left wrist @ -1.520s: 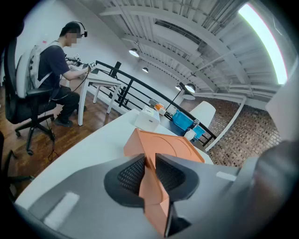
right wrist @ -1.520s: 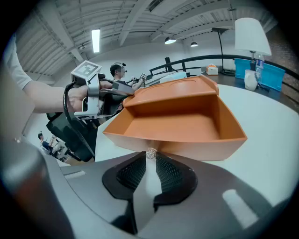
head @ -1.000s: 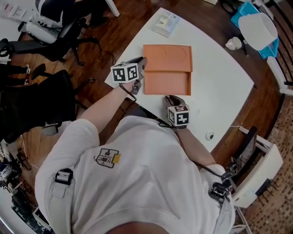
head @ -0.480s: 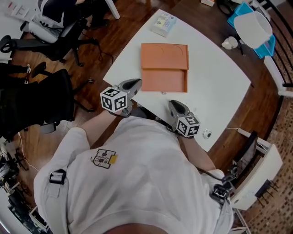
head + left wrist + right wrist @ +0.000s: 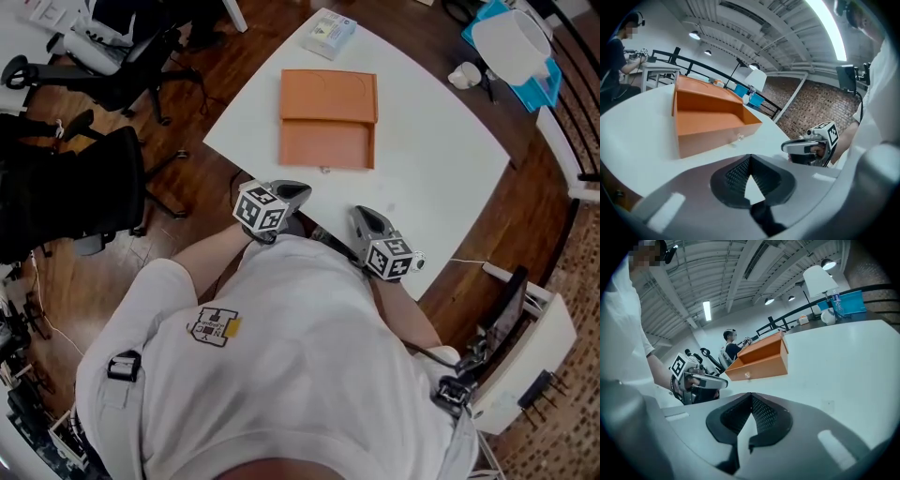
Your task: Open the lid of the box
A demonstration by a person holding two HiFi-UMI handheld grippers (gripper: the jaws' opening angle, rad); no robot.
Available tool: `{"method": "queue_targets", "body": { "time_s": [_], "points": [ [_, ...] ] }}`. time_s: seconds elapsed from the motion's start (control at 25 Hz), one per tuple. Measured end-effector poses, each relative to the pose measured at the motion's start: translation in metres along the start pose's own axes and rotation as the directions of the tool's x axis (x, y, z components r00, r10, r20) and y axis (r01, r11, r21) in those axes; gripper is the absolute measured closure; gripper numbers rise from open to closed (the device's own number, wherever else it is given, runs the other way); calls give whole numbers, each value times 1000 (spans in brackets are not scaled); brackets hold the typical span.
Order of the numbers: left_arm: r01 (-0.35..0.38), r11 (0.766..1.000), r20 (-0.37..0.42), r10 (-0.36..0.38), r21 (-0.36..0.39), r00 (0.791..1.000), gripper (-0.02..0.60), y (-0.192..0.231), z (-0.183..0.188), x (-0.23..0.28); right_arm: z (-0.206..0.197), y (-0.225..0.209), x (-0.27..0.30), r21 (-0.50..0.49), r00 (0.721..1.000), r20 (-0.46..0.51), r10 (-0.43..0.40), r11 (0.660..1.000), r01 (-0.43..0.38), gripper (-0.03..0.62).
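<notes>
The orange box (image 5: 326, 145) lies on the white table (image 5: 431, 141) with its lid (image 5: 328, 94) folded back flat behind the tray, so the inside shows. A small clasp sits on its front wall. Both grippers hover at the near table edge, well short of the box. My left gripper (image 5: 298, 190) is shut and empty; its jaws (image 5: 750, 157) meet tip to tip, with the box (image 5: 710, 119) ahead. My right gripper (image 5: 364, 212) is shut too, with nothing between the jaws (image 5: 751, 394), and the box (image 5: 761, 363) lies far in front of it.
A small pale packet (image 5: 328, 33) lies at the table's far corner. A white lamp shade on a blue tray (image 5: 514, 42) stands beyond the table at the right. Black office chairs (image 5: 75, 178) stand at the left, and a white device (image 5: 525, 347) at the lower right.
Both grippers have drawn back from the box towards the near table edge; the left one was beside the box's left wall. The box has stayed open.
</notes>
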State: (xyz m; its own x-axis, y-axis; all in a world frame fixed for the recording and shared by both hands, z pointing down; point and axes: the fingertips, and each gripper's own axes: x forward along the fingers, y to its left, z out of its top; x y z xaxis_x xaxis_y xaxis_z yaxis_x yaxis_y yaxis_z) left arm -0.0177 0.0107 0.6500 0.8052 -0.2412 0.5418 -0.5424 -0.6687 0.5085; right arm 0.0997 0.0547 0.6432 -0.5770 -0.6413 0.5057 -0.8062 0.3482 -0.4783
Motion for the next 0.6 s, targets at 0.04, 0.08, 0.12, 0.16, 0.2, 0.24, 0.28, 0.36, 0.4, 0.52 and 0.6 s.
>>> {"method": "queue_targets", "body": {
  "time_s": [0.04, 0.08, 0.12, 0.16, 0.2, 0.24, 0.28, 0.36, 0.4, 0.52, 0.6],
  "points": [
    [-12, 1000, -11, 12, -9, 1000, 581, 3, -6, 2, 0, -2, -2, 2, 1000, 2, -3, 1000, 3, 595],
    [-25, 999, -21, 25, -21, 999, 581, 6, -11, 3, 0, -4, -4, 5, 1000, 4, -6, 1000, 6, 595],
    [-39, 999, -28, 38, -37, 999, 581, 10, -15, 4, 1, -6, -6, 9, 1000, 8, -8, 1000, 8, 594],
    [-50, 997, -33, 48, -53, 998, 581, 14, -18, 3, 2, -8, -8, 12, 1000, 12, -9, 1000, 9, 595],
    [-57, 996, -39, 55, -66, 998, 581, 17, -20, 3, 4, -9, -10, 14, 1000, 17, -9, 1000, 8, 595],
    [-61, 996, -49, 58, -70, 997, 581, 19, -22, 1, 5, -10, -11, 16, 1000, 22, -8, 1000, 7, 595],
    [-62, 996, -59, 58, -66, 997, 581, 20, -25, 0, 6, -11, -13, 18, 1000, 27, -7, 1000, 6, 595],
    [-59, 997, -72, 55, -56, 996, 581, 20, -33, -2, 6, -12, -14, 20, 1000, 30, -7, 1000, 7, 595],
    [-61, 996, -70, 57, -61, 996, 581, 20, -36, -4, 7, -12, -14, 21, 1000, 30, -8, 1000, 7, 595],
    [-88, 991, -41, 85, -102, 996, 581, 26, -36, -8, 11, -12, -12, 19, 999, 32, -6, 1000, 5, 595],
    [-103, 989, -34, 100, -107, 994, 581, 30, -33, -8, 13, -13, -11, 11, 1000, 31, -3, 1000, 3, 595]
  ]
}}
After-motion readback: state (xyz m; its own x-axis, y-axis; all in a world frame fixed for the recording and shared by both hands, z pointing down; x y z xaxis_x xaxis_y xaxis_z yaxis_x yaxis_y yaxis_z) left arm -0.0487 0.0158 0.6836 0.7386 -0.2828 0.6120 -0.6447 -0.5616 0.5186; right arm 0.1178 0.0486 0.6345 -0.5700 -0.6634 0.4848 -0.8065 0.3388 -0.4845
